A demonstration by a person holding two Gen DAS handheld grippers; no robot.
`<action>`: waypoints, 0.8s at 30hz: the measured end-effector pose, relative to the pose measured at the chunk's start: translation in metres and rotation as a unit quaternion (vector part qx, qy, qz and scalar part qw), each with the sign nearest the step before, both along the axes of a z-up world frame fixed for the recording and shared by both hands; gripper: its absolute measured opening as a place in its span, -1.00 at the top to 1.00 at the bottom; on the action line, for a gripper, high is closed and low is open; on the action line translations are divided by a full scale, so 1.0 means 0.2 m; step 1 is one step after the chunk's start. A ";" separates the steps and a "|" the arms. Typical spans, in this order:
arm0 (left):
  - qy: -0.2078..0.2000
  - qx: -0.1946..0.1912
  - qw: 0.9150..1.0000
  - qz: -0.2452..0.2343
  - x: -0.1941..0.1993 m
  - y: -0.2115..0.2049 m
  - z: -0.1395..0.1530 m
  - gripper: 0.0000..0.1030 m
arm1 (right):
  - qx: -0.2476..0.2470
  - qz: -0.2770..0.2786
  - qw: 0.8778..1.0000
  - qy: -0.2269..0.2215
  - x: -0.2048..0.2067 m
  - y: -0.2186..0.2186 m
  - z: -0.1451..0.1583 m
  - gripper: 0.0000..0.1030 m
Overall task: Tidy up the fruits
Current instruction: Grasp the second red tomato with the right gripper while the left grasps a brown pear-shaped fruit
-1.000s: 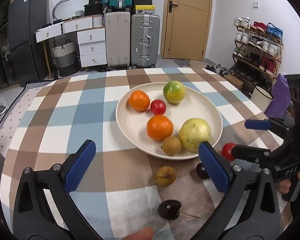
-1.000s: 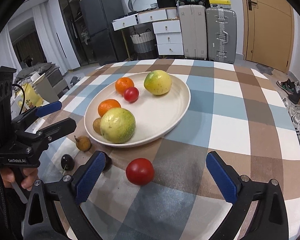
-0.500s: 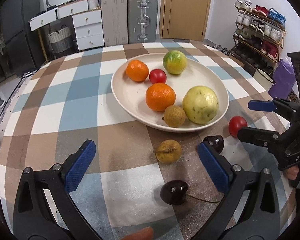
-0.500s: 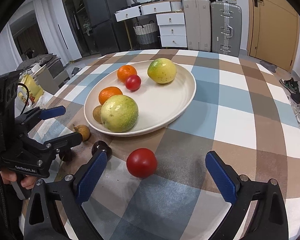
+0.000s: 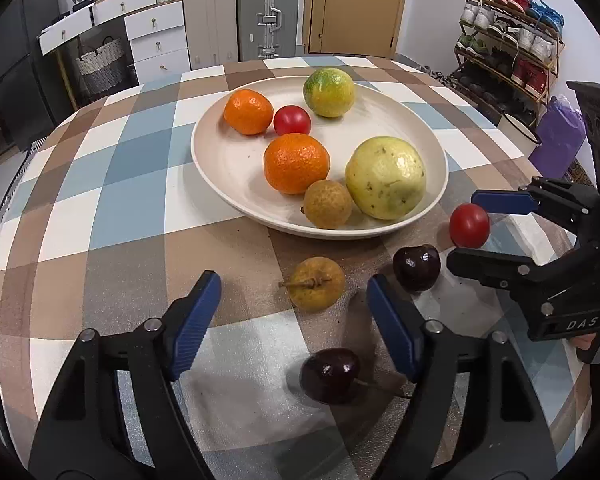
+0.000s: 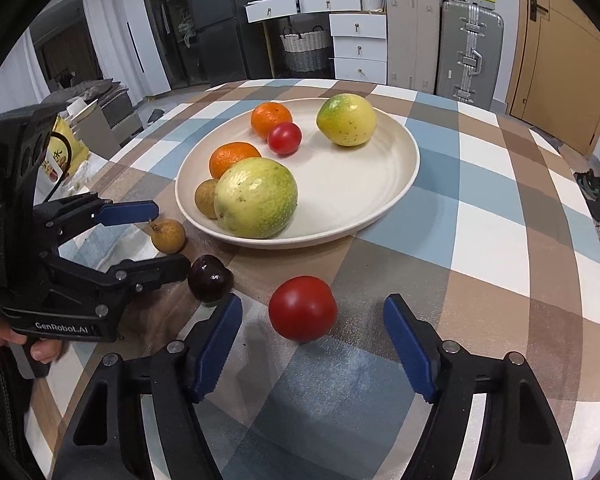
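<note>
Right wrist view shows my right tool (image 6: 312, 344) closing, jaws not yet touching the loose tomato (image 6: 302, 308) centred between them just short of the plate (image 6: 396, 184), while my left tool (image 5: 294, 322) closes around the longan (image 5: 315, 283).

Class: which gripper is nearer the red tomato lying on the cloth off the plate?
Right. The right gripper brackets the tomato, jaws closing, not yet touching. The left gripper is over by the small brown fruit.
</note>
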State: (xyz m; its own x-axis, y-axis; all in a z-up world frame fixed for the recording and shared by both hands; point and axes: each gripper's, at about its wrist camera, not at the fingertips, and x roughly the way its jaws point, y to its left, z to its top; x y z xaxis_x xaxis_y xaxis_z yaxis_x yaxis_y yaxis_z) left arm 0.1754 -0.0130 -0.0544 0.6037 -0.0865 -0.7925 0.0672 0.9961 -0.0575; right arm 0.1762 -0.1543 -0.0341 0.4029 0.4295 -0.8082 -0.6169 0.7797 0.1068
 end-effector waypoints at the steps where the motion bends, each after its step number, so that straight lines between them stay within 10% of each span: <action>1: -0.001 -0.001 1.000 0.000 0.00 0.00 0.00 -0.31 | -0.002 0.001 1.000 -0.002 0.00 0.00 0.00 -0.39; 11: -0.010 -0.019 1.000 -0.011 -0.03 0.01 0.02 0.47 | 0.024 -0.003 1.000 0.006 0.02 -0.03 0.01 0.01; 24: -0.019 -0.026 0.999 -0.018 -0.04 0.02 0.04 0.48 | 0.017 0.015 1.000 -0.006 -0.02 0.00 0.01 0.36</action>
State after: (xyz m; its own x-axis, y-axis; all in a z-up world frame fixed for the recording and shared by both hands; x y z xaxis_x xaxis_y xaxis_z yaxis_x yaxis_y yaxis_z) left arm 0.1665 -0.0097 -0.0467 0.6298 -0.1490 -0.7623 0.1056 0.9887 -0.1061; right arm 0.1730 -0.1550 -0.0321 0.3992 0.4679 -0.7885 -0.6411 0.7572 0.1248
